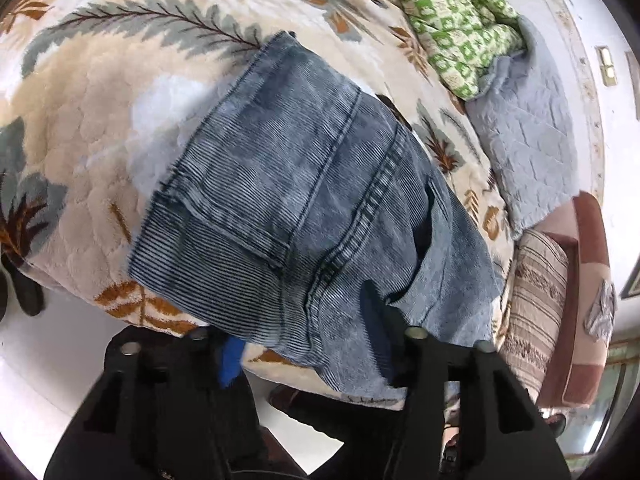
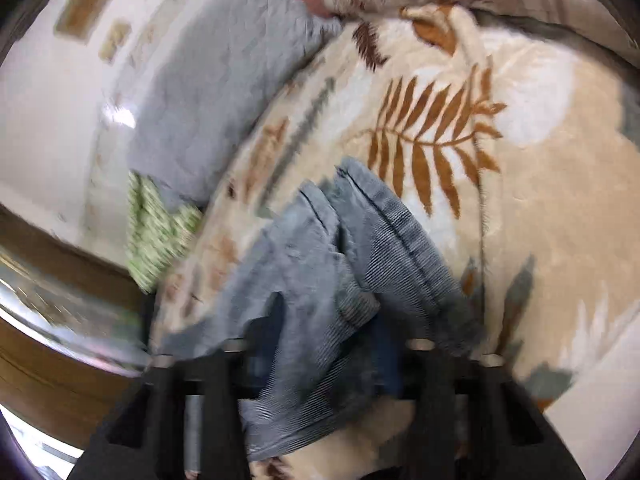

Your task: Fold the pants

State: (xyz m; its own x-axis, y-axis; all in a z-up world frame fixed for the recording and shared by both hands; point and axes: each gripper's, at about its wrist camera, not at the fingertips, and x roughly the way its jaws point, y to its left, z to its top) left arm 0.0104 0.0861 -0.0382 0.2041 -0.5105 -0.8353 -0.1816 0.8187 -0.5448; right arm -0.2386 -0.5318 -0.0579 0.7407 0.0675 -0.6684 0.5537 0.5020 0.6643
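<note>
We have the pants [image 1: 304, 208], a pair in washed blue denim, lying on the bed's leaf-patterned blanket [image 1: 80, 120], already doubled into a compact stack with the back pocket and a heavy double-stitched seam on top. In the left wrist view the near edge of the pants hangs over the blanket's edge toward us, and the left tongs [image 1: 316, 344] have their dark fingers on either side of that hanging denim, the cloth running down between them; we judge they are grasping it there. In the blurred right wrist view a thick wad of the same denim passes between the fingers of the right tongs [image 2: 324, 340], which look clenched on it. The pants sit well apart from the grey quilt [image 1: 528, 148] and the green checked bedding [image 1: 452, 20] at the blanket's far side. Denim like this should handle as fairly heavy, limp but with some body, not slippery and not fragile; stacked layers will want to slide apart. We would take hold at seams, hems or the waistband, pinching through all layers.
</note>
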